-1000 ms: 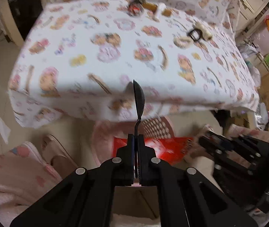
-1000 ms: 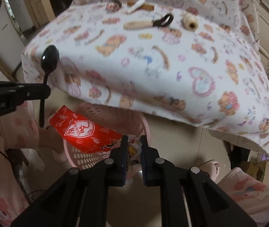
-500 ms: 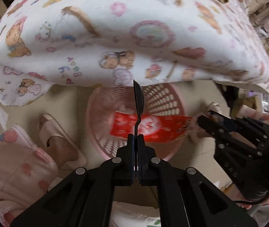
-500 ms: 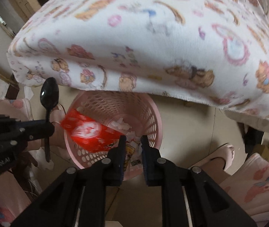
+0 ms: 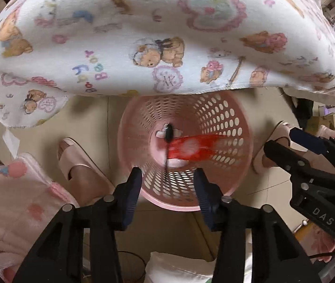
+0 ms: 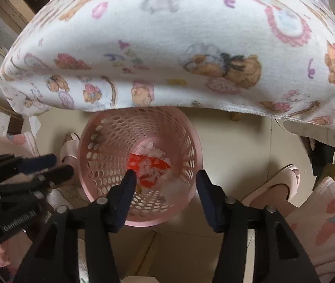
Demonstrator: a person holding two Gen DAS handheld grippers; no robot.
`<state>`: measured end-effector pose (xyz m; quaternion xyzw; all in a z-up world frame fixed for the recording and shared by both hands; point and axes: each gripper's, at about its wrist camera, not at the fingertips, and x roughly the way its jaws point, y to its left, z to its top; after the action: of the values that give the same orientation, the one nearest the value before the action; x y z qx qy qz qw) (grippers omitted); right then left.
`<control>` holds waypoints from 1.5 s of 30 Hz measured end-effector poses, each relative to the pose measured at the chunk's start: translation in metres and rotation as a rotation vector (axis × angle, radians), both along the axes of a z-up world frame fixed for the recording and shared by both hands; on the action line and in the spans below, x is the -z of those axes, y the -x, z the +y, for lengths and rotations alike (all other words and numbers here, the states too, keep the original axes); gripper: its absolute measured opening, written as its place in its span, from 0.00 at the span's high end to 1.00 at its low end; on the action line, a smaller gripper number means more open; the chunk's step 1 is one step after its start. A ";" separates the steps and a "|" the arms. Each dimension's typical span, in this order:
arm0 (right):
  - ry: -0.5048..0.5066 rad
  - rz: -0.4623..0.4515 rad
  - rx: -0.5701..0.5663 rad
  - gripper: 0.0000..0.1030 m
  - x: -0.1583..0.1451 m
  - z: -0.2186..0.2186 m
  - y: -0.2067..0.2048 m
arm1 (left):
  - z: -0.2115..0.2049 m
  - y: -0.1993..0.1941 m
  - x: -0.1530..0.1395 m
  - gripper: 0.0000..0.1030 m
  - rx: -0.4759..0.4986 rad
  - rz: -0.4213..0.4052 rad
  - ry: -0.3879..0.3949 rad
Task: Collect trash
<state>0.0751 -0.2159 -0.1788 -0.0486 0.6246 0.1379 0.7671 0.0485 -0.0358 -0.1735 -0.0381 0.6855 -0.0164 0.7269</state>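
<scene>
Trash is dropping into the pink basket (image 5: 238, 179) in the left wrist view; the left gripper (image 5: 167, 186) points straight down over the basket's mouth, its fingers (image 5: 133, 184) apart and opening with nothing pressed between them; a black spoon (image 5: 168, 139), blurred, hangs free well below them inside the basket, so it looks released on purpose above the opening so that it falls in rather than onto the floor; a red wrapper (image 5: 198, 146), also smeared by motion, lies across the basket's inside beside the spoon; the right gripper (image 5: 285, 141) shows at the right edge, near the rim; the basket stands on the tiled floor, partly tucked under the edge of a bench draped with a bear-print cloth (image 5: 155, 35), between the person's two slippered feet (image 5: 78, 162).

Right wrist view next; the right gripper (image 6: 165, 188) is aimed steeply down at the same basket (image 6: 191, 146), its fingers (image 6: 127, 188) apart and opening, empty; the red wrapper (image 6: 144, 165) sits low in the basket among pale crumpled scraps (image 6: 153, 151), which suggests it was let go from directly above for a clean drop; the spoon cannot be made out here; the left gripper (image 6: 56, 165) reaches in from the left, just beside the rim; both tools are held over one container so that two pieces go in at once; the cloth (image 6: 167, 35) overhangs the far side of the basket.
</scene>
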 end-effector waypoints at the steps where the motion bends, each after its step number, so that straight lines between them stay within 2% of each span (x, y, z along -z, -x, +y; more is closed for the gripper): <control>1: -0.008 -0.008 0.011 0.38 -0.002 -0.002 0.000 | 0.001 0.001 -0.003 0.54 -0.005 -0.006 0.015; 6: -0.013 -0.065 0.055 0.22 -0.014 -0.007 -0.001 | 0.007 0.002 -0.022 0.37 -0.021 -0.080 0.018; 10: -0.020 -0.150 0.071 0.13 -0.031 -0.008 0.001 | 0.010 0.003 -0.046 0.30 -0.028 -0.189 -0.015; 14: -0.018 -0.291 0.063 0.10 -0.058 -0.005 0.009 | 0.017 0.007 -0.079 0.28 -0.040 -0.363 -0.024; 16: -0.026 -0.361 0.062 0.04 -0.071 -0.006 0.013 | 0.020 0.010 -0.096 0.17 -0.046 -0.457 -0.034; 19: -0.046 -0.470 0.064 0.01 -0.091 -0.007 0.022 | 0.023 0.015 -0.117 0.13 -0.062 -0.570 -0.072; 21: -0.058 -0.518 0.058 0.00 -0.100 -0.008 0.026 | 0.022 0.014 -0.122 0.12 -0.053 -0.582 -0.101; 24: -0.064 -0.585 0.042 0.00 -0.116 -0.008 0.031 | 0.028 0.014 -0.125 0.12 -0.074 -0.588 -0.072; 26: -0.068 -0.608 0.039 0.00 -0.122 -0.008 0.034 | 0.031 0.017 -0.131 0.12 -0.086 -0.617 -0.050; 30: -0.083 -0.627 0.035 0.00 -0.133 -0.012 0.036 | 0.030 0.025 -0.149 0.12 -0.092 -0.704 -0.074; 34: -0.104 -0.661 0.009 0.00 -0.151 -0.014 0.036 | 0.031 0.023 -0.165 0.09 -0.087 -0.746 -0.069; 38: -0.108 -0.687 -0.010 0.00 -0.180 -0.014 0.023 | 0.036 0.002 -0.186 0.09 -0.047 -0.753 -0.087; 40: -0.116 -0.711 -0.018 0.00 -0.197 -0.016 0.015 | 0.045 -0.016 -0.201 0.07 -0.059 -0.740 -0.088; 45: -0.139 -0.804 -0.047 0.00 -0.238 -0.021 -0.013 | 0.066 -0.062 -0.232 0.07 -0.089 -0.737 -0.024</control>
<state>0.0878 -0.2364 0.0590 -0.0611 0.2630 0.1674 0.9482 0.1107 0.0303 0.0580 -0.0509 0.3756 0.0107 0.9253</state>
